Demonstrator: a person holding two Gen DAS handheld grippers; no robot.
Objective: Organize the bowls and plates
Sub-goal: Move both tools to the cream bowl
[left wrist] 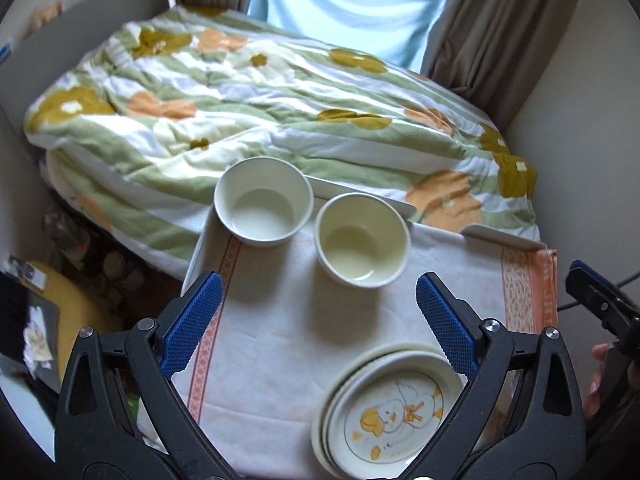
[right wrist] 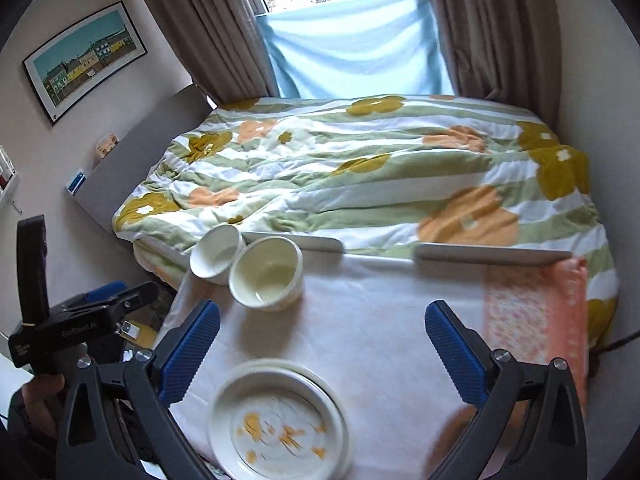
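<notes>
The left gripper [left wrist: 320, 308] hangs over the table [left wrist: 280, 340] with its fingers [left wrist: 192, 320] spread wide and nothing between them. The right gripper [right wrist: 322, 336] is the same: fingers [right wrist: 190, 352] apart, empty.

In the left wrist view the plates [left wrist: 394, 408], a small stack with a duck print on top, lie at the lower right of the frame, just under and partly behind the right-hand finger. The two bowls lie beyond the fingertips: the white bowl [left wrist: 263, 200] in the upper middle, at the table's far left corner, and the cream bowl [left wrist: 362, 240] to its right, near but apart. In the right wrist view the plates [right wrist: 278, 420] sit low in the frame between the fingers, and the bowls overlap at the upper left.

Risks, as I judge them: the white bowl sits right at the corner, so a nudge from a finger could push it off toward the bed [left wrist: 240, 100]. The cloth [left wrist: 528, 292] under everything could slide or bunch if a bowl is dragged. The rounded, glazed rims could slip out of a shallow pinch. With both grippers close, they could knock together over the plates.
</notes>
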